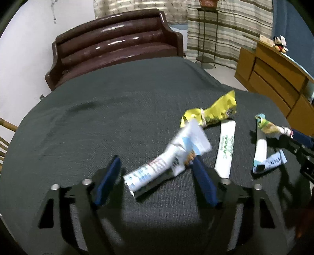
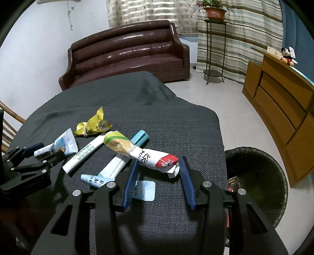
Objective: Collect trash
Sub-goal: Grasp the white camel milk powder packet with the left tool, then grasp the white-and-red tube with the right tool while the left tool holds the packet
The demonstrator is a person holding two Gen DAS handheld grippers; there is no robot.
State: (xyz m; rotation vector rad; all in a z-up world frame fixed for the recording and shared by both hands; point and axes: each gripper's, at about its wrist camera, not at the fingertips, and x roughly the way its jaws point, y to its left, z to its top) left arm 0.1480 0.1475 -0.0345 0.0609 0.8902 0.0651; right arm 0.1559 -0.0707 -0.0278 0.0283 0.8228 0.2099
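- A home living room, by its furnishings.
- A brown sofa (image 2: pixel 127 53) stands against the wall.
- Right of the sofa, a tall plant stand (image 2: pixel 214 51) carries a potted plant (image 2: pixel 214 9) before striped curtains (image 2: pixel 243 37).
- Further right, a wooden cabinet (image 2: pixel 280 109) bears a Mickey toy (image 2: pixel 288 56).
- In front of the sofa, a table (image 2: pixel 166 125) under dark cloth; a lined bin (image 2: pixel 255 176) stands on the tiled floor (image 2: pixel 225 102).

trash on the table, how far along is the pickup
Early. The bin beside the table seems to hold something near its rim. In hand: nothing gripped; the left gripper has open jaws around a blue-white wrapper, the right gripper around a red-tipped wrapper. Left: yellow wrapper, green-printed white sachet, others.
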